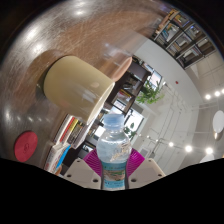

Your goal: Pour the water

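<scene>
A clear plastic water bottle (114,150) with a pale blue label stands between my fingers; both magenta pads (92,160) press against its sides. My gripper (114,168) is shut on the bottle and holds it tilted, its neck pointing toward a cream-coloured cup (78,82) that sits on the wooden table (60,35) just beyond the bottle. The view is rolled over, so the table fills the upper part and the room appears sideways. I cannot make out any water stream from the bottle's mouth.
A pink object (121,68) lies on the table next to the cup. A red round thing (26,145) and several books or boxes (68,130) lie below the cup. Shelves (180,40) and ceiling lights show beyond.
</scene>
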`<action>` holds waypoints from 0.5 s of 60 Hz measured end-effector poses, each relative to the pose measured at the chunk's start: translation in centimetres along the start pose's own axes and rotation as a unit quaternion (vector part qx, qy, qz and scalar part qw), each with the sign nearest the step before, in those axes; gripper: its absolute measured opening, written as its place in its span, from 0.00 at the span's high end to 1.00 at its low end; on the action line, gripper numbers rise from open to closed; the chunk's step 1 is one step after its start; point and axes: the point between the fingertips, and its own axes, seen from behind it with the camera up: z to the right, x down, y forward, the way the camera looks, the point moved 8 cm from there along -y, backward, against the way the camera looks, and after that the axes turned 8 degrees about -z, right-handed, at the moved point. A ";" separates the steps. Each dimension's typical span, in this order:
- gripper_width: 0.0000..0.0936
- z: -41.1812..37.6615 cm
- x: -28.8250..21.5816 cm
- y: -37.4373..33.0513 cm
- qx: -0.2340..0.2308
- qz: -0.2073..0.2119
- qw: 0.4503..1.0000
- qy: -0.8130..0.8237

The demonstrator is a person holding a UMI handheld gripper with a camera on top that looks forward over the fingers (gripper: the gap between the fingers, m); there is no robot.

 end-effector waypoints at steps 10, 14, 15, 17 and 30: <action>0.72 -0.6 -2.0 -0.1 0.034 0.029 0.995 -0.087; 0.72 -0.7 -1.7 0.2 0.030 0.020 0.996 -0.079; 0.72 -0.7 -1.6 0.0 0.027 0.019 0.997 -0.075; 0.71 -0.7 -1.7 0.1 0.022 0.017 0.998 -0.061; 0.72 1.0 4.1 1.4 -0.002 -0.052 0.985 0.167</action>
